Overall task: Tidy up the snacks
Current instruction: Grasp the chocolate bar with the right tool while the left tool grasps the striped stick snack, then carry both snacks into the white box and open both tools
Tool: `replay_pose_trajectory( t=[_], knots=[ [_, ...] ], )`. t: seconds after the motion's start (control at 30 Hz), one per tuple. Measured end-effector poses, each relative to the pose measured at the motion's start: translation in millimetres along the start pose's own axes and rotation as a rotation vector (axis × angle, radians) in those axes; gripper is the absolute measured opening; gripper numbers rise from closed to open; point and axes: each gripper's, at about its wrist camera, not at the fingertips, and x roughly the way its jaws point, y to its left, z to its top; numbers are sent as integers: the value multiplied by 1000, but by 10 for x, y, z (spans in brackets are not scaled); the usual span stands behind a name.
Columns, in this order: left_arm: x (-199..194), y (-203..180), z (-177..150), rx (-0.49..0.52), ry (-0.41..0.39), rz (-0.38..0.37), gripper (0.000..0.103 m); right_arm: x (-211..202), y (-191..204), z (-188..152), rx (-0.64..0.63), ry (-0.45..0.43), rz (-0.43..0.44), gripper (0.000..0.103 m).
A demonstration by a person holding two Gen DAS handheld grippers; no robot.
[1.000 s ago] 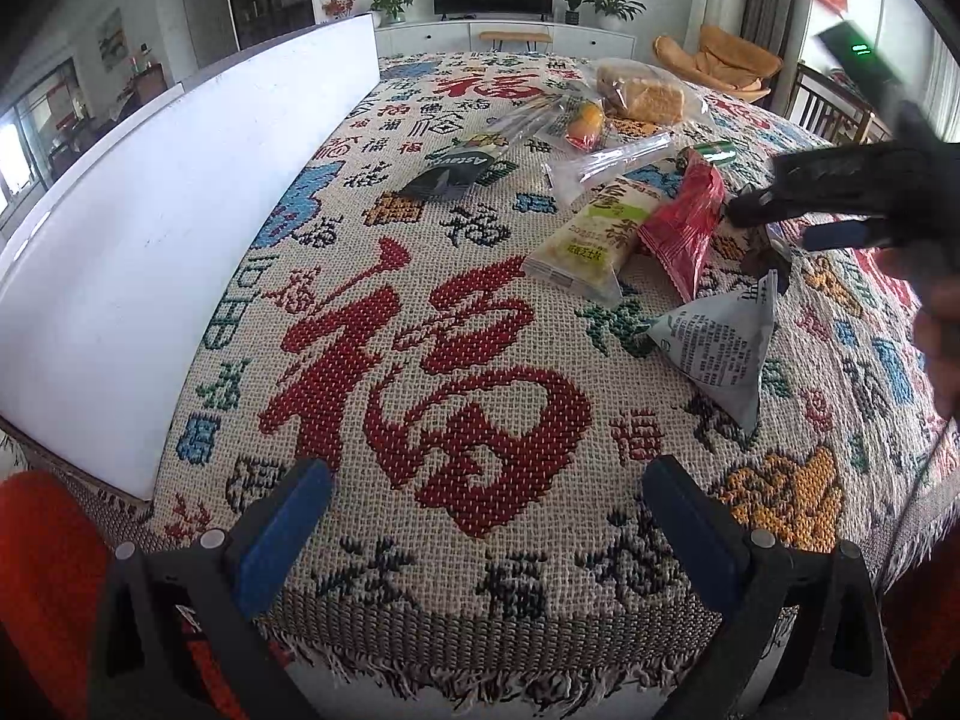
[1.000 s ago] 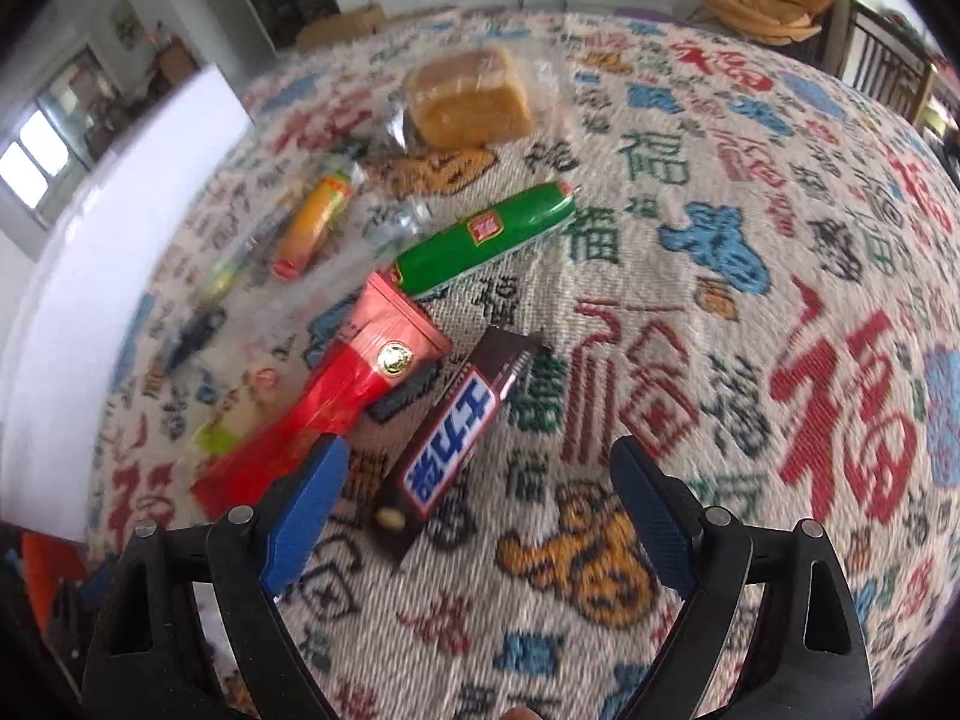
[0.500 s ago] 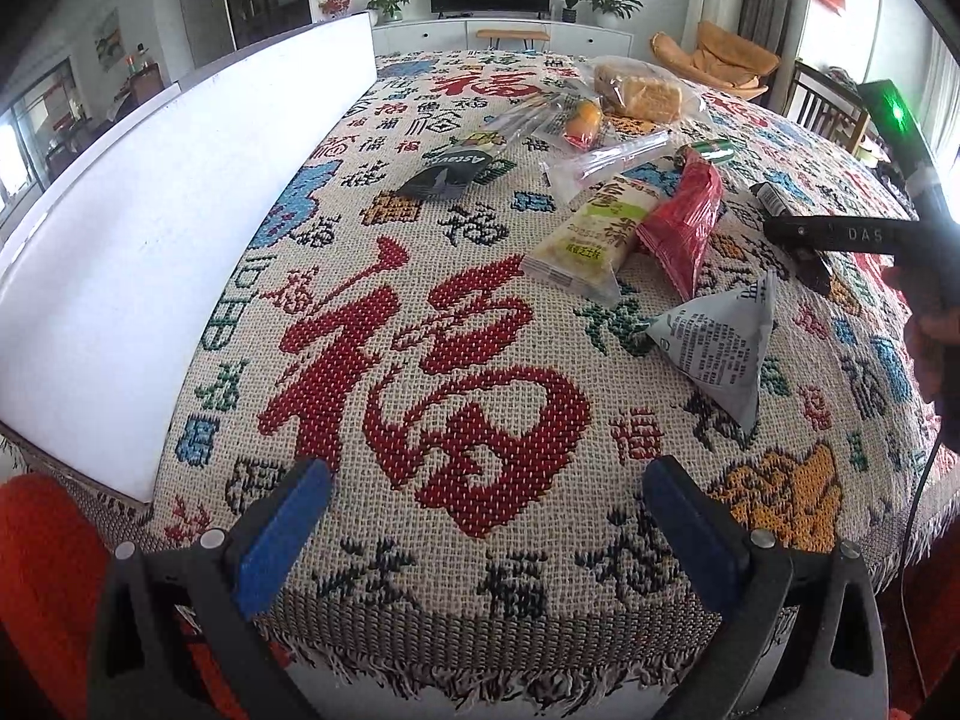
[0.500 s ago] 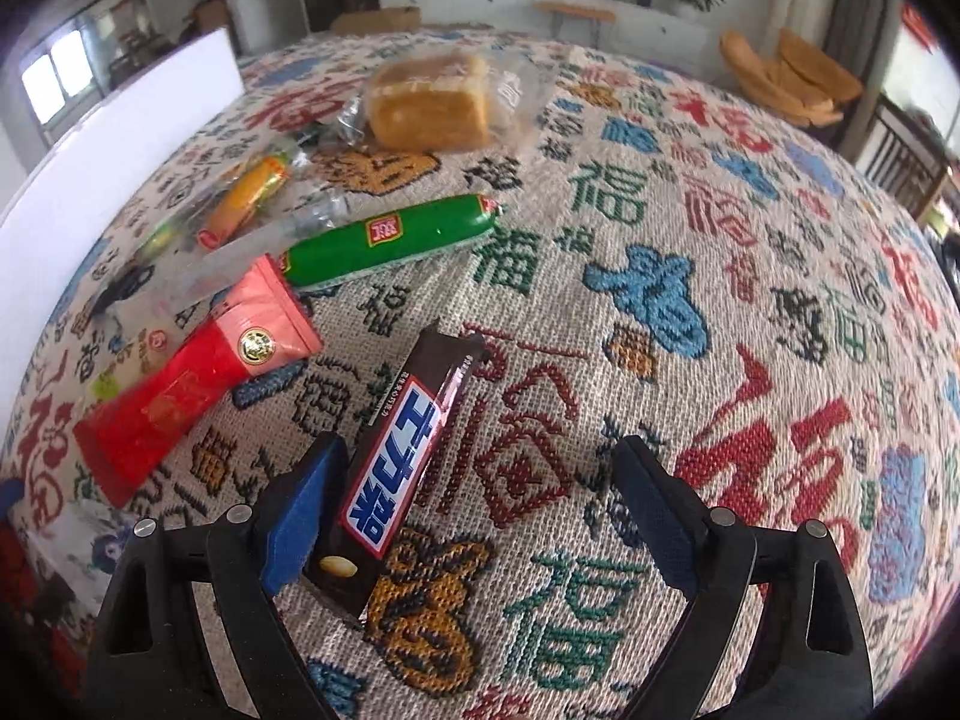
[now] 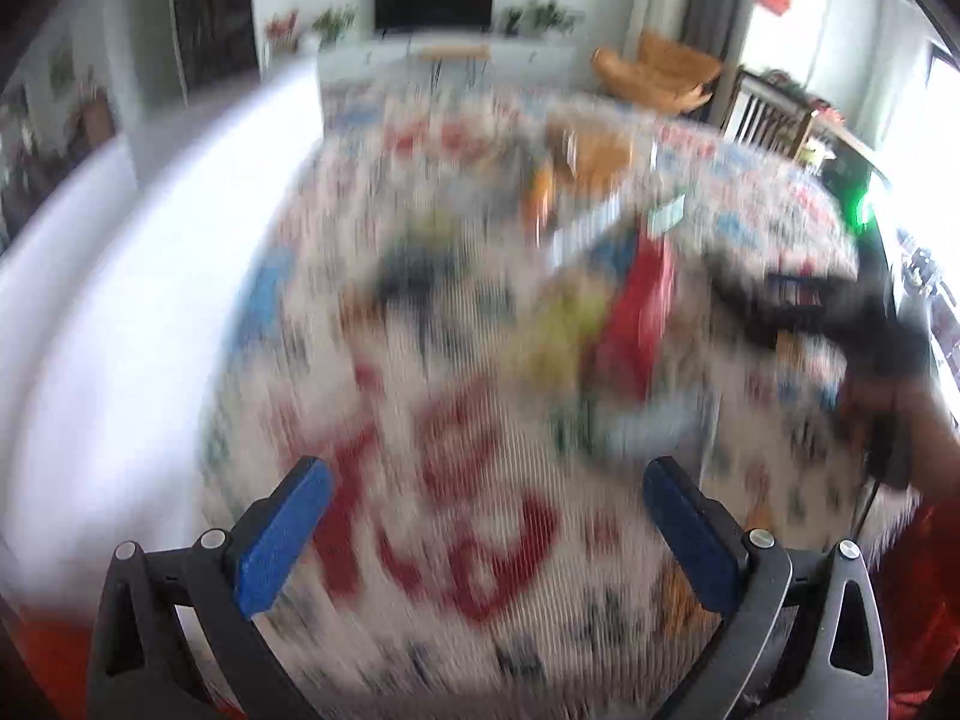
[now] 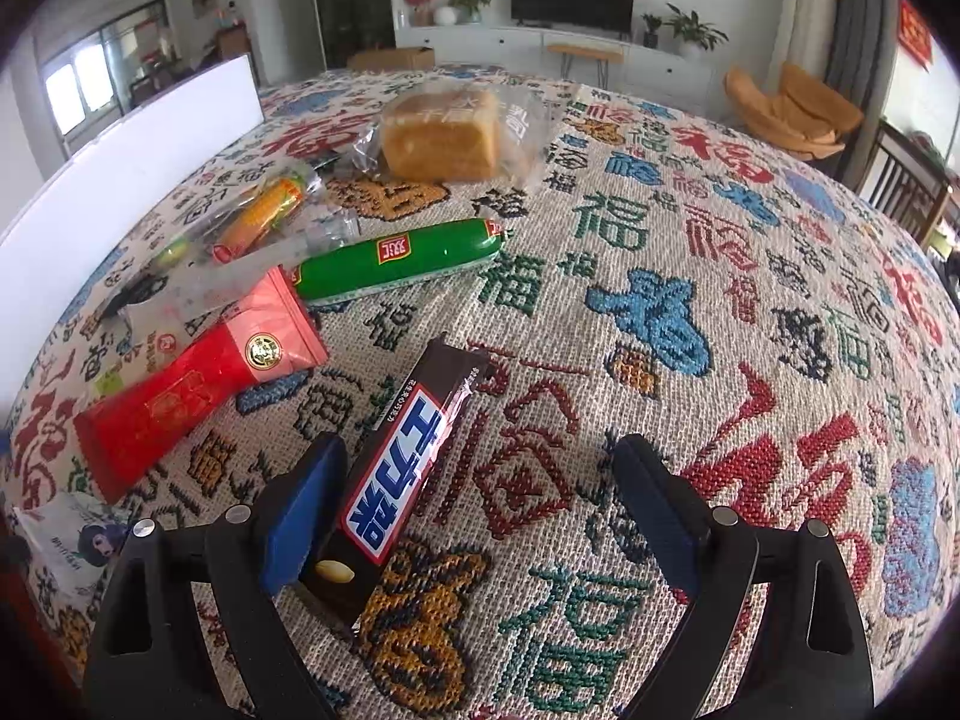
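— Woven tablecloth (image 6: 690,276) covered the table?
— Yes; bread bag (image 6: 447,132) far, green sausage (image 6: 396,258) nearer, chocolate bar (image 6: 396,480) nearest, between the right gripper (image 6: 480,510)'s spread jaws, against its left pad.
— Left gripper (image 5: 486,531)?
— Released, empty.

The right gripper (image 6: 480,510) now straddles the chocolate bar (image 6: 396,480), jaws spread wider, while the left wrist view turns blurred and sits higher.
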Motion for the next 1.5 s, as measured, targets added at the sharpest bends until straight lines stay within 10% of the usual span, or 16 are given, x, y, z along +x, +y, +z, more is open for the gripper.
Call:
replay_pose_trajectory(
  t=[0.1, 0.27, 0.47, 0.53, 0.63, 0.87, 0.97, 1.1, 1.37, 1.4, 1.5],
  knots=[
    [-11, 52, 515, 38, -65, 44, 103, -16, -2, -17, 2, 0, 2, 93],
    [752, 225, 1104, 8, 78, 29, 100, -32, -4, -32, 2, -1, 2, 94],
    [1406, 155, 1126, 33, 224, 54, 74, -34, -9, -30, 4, -1, 5, 94],
    [1471, 185, 1080, 17, 240, 53, 41, -36, -8, -26, 4, -1, 4, 94],
    [1356, 293, 1018, -67, 217, -11, 24, -36, -11, -25, 4, -1, 5, 94],
    [705, 322, 558, -120, 227, -82, 29, -38, -13, -29, 5, -1, 7, 94],
    [653, 276, 552, -65, 209, -52, 77, -37, -16, -24, 7, -1, 9, 94],
    [816, 214, 630, 19, 195, 31, 79, -40, -16, -26, 7, -1, 8, 94],
    [1067, 202, 578, -23, 228, 60, 50, -40, -20, -24, 8, 0, 10, 94],
    [1048, 156, 561, -5, 211, 55, 28, -40, -22, -26, 8, 0, 10, 94],
    [958, 164, 547, -28, 182, 47, 11, -41, -26, -27, 9, 0, 12, 94]
  ],
)
